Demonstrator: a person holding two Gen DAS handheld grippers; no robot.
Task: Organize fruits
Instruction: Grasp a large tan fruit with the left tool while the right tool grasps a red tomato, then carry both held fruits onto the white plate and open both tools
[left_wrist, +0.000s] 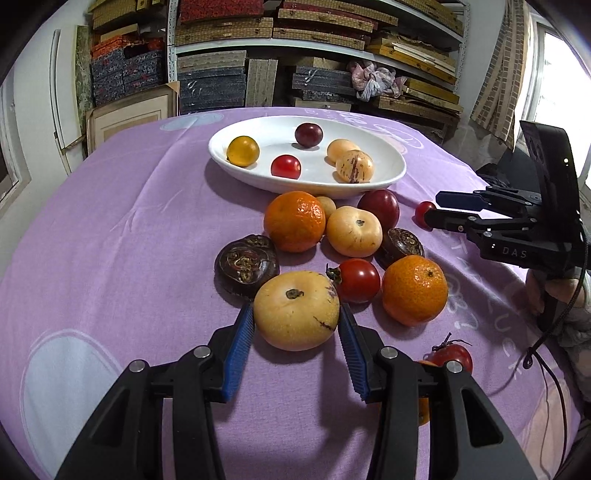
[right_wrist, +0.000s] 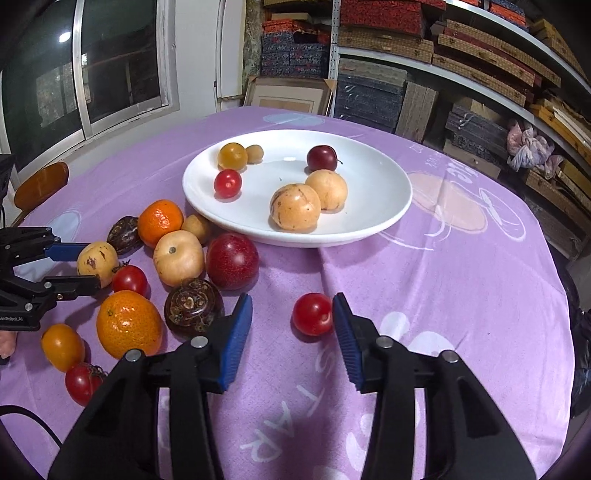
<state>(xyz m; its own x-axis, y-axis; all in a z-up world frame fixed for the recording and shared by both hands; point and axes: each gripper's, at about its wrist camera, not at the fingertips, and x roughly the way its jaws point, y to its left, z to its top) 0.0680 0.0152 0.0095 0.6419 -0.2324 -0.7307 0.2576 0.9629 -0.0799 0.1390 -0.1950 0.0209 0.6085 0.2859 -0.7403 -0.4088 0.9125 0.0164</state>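
Here, left tongs (left_wrist: 296, 314) clamped on pale melon (left_wrist: 295, 310), lower centre. Right tongs (right_wrist: 292, 317) part-open, right pad touching red tomato (right_wrist: 312, 314), not gripped. Plate (left_wrist: 391, 173) straight beyond, upper centre.

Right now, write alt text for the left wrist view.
The left gripper clamps a large pale yellow fruit on a purple tablecloth, amid loose oranges, tomatoes and dark fruits. Beyond, a white plate holds five small fruits; the right gripper reaches a small red tomato.
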